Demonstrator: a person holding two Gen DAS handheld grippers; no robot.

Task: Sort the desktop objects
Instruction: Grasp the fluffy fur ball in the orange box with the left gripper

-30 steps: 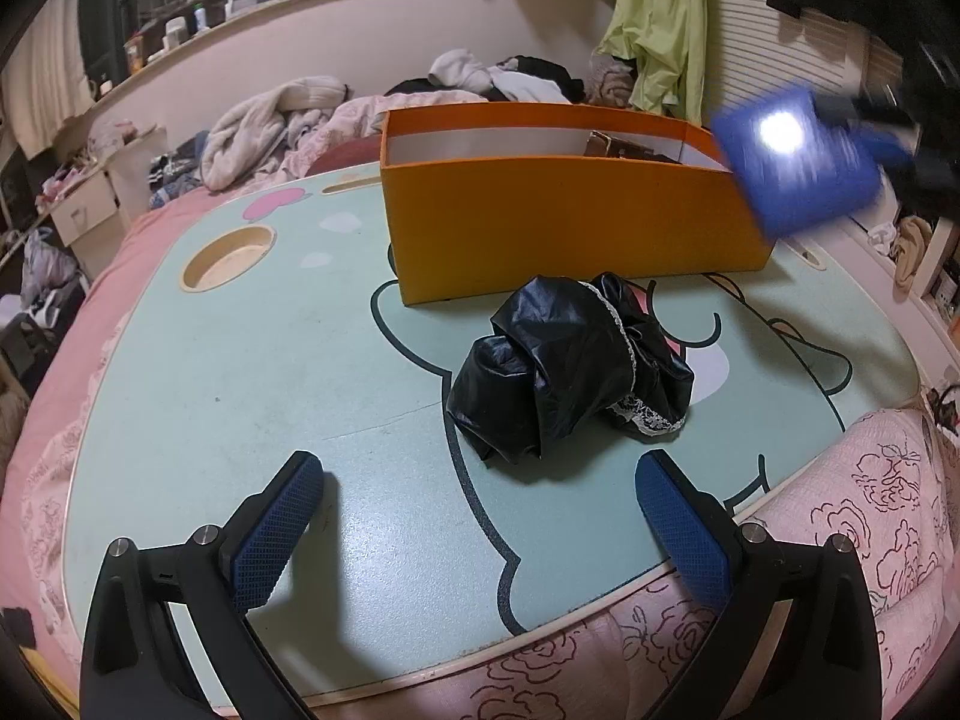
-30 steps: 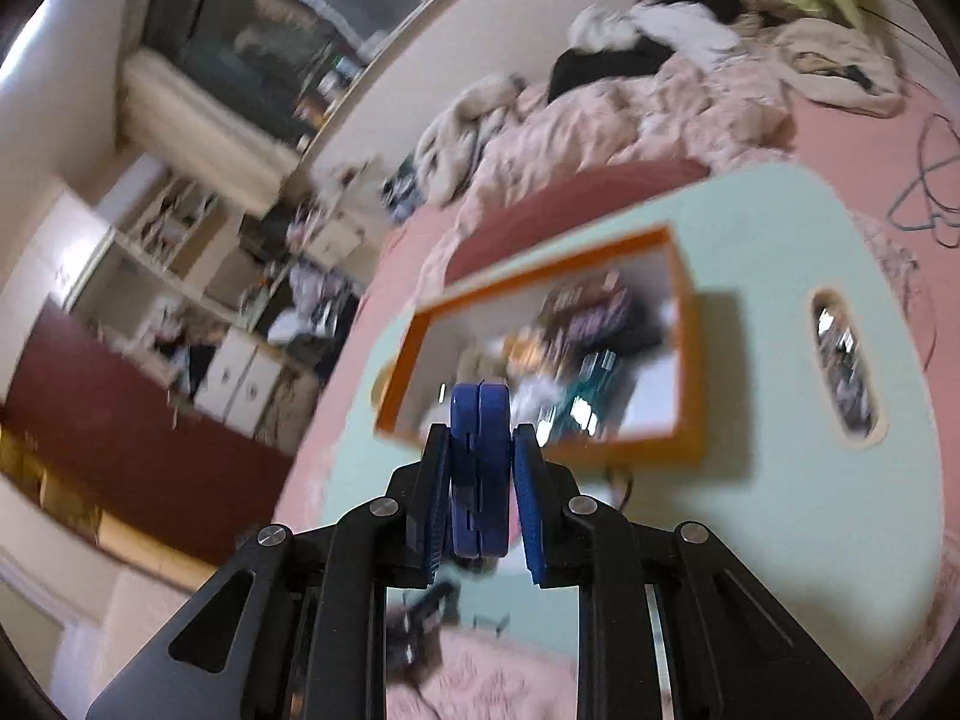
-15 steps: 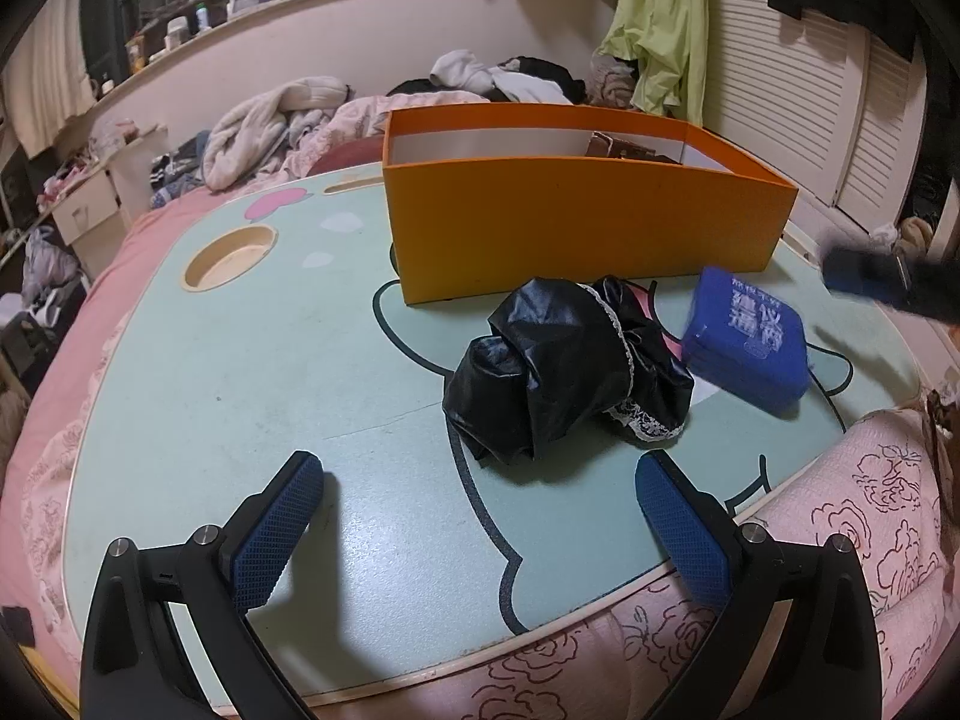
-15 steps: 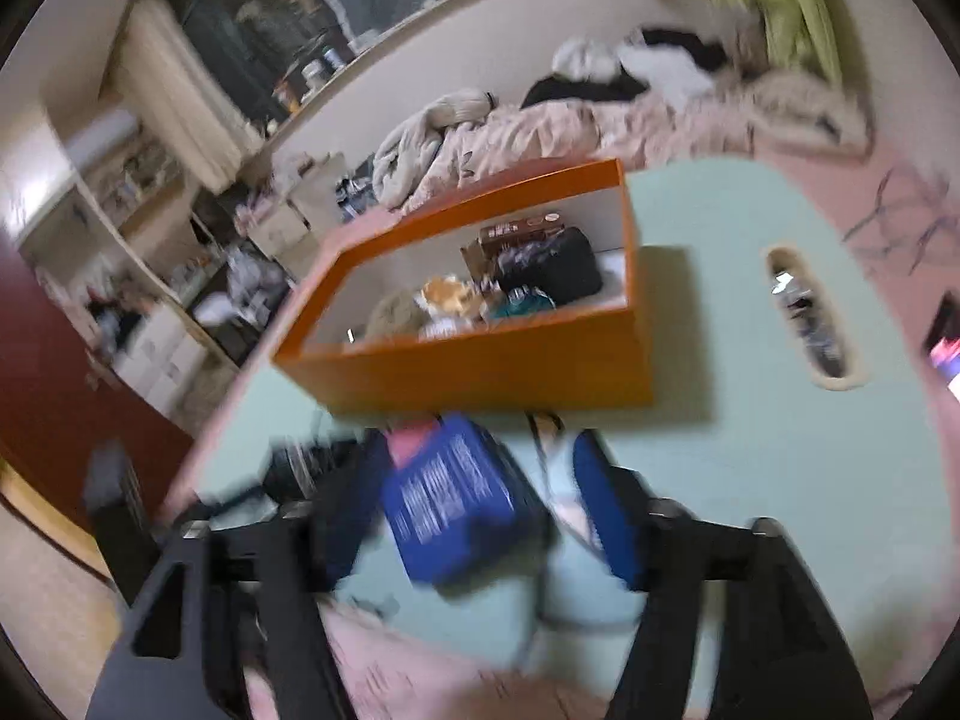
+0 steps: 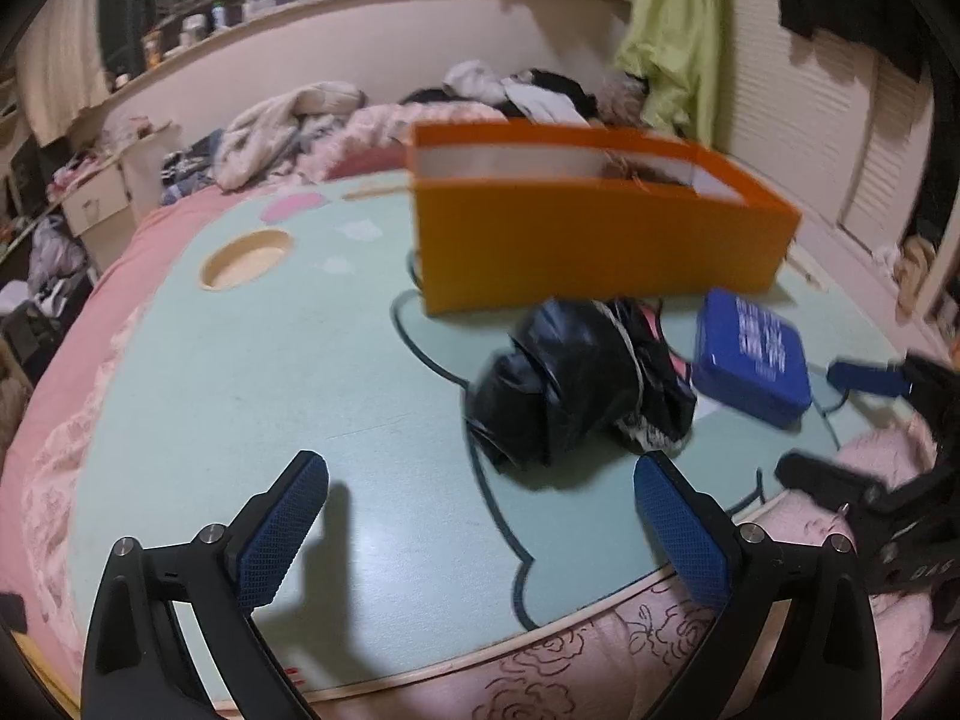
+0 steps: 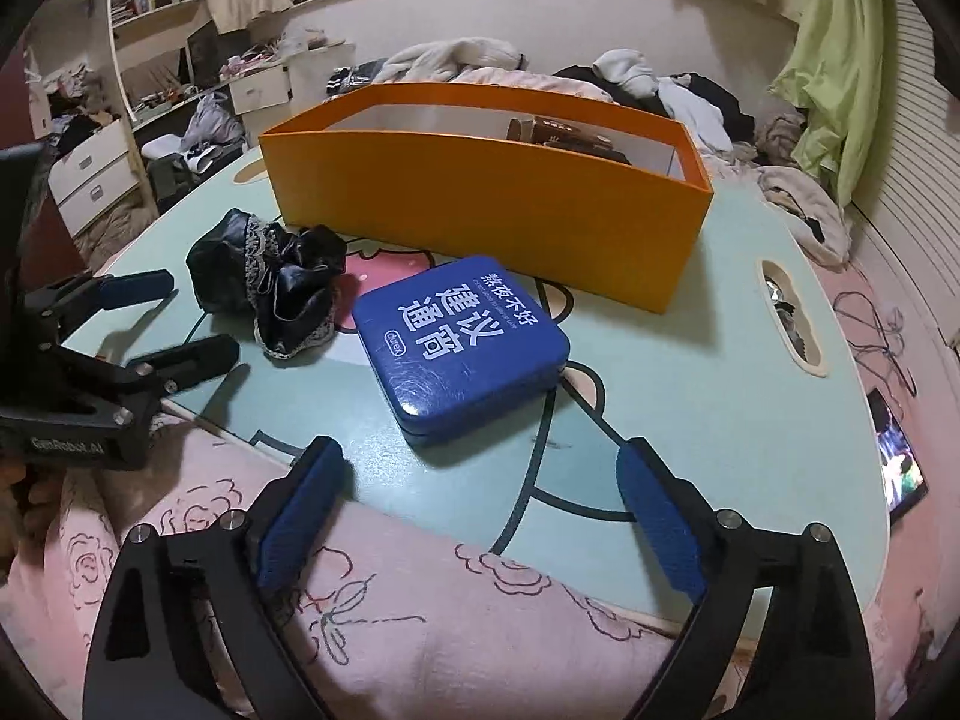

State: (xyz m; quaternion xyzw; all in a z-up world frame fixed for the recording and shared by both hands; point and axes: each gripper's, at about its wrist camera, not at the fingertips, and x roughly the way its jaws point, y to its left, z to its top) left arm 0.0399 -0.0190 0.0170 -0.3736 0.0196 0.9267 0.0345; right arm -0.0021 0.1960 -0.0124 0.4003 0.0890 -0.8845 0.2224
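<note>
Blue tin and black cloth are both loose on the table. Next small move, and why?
Probably bring the left gripper forward over the black cloth: it lies straight ahead, outside the orange box. The right gripper is opening, empty, with the blue tin flat on the table.

Both wrist cameras look down and forward over the near edge of the table (image 5: 240, 390). Each sits close behind its own fingers (image 6: 654, 522). Both views share the orange box (image 6: 480, 204) at 12 o'clock, the blue tin (image 5: 750, 360) and the black bundle (image 6: 264, 276).
</note>
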